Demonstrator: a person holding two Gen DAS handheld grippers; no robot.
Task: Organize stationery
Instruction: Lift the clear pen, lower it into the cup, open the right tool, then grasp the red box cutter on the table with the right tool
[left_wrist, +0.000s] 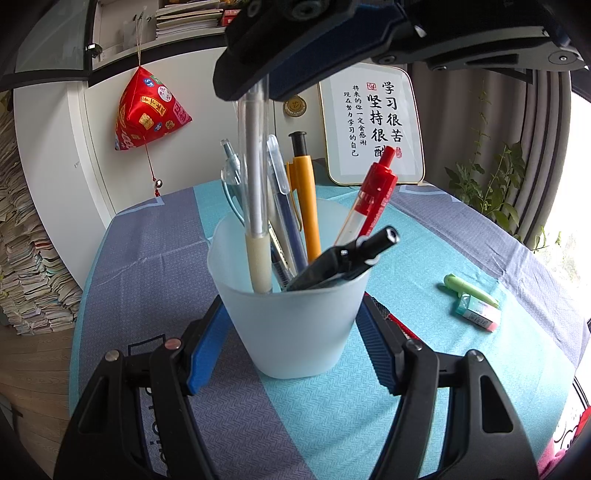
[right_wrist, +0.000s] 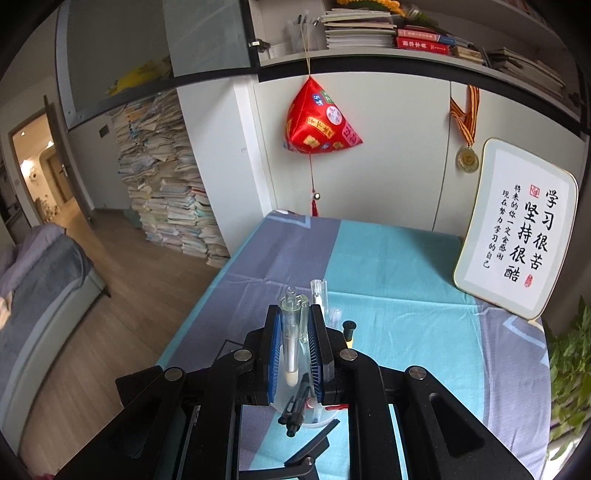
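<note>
A frosted plastic cup (left_wrist: 295, 325) stands on the teal and grey tablecloth (left_wrist: 147, 277), and my left gripper (left_wrist: 293, 306) is shut on it, a blue pad against each side. Several pens stand in it, among them an orange pen (left_wrist: 306, 206), a red pen (left_wrist: 373, 195) and a black pen (left_wrist: 347, 262). From above, my right gripper (left_wrist: 255, 92) is shut on a clear pen (left_wrist: 255, 192) with a cream grip, whose lower end is inside the cup. In the right wrist view the clear pen (right_wrist: 290, 332) sits between the pads of the right gripper (right_wrist: 294, 310), with the cup (right_wrist: 314, 417) below.
A green highlighter (left_wrist: 471, 290) and an eraser (left_wrist: 478, 314) lie on the cloth to the right of the cup. A framed calligraphy board (left_wrist: 373, 122) leans at the table's back, with a plant (left_wrist: 495, 184) to its right. A red ornament (left_wrist: 147, 110) hangs on the cabinet.
</note>
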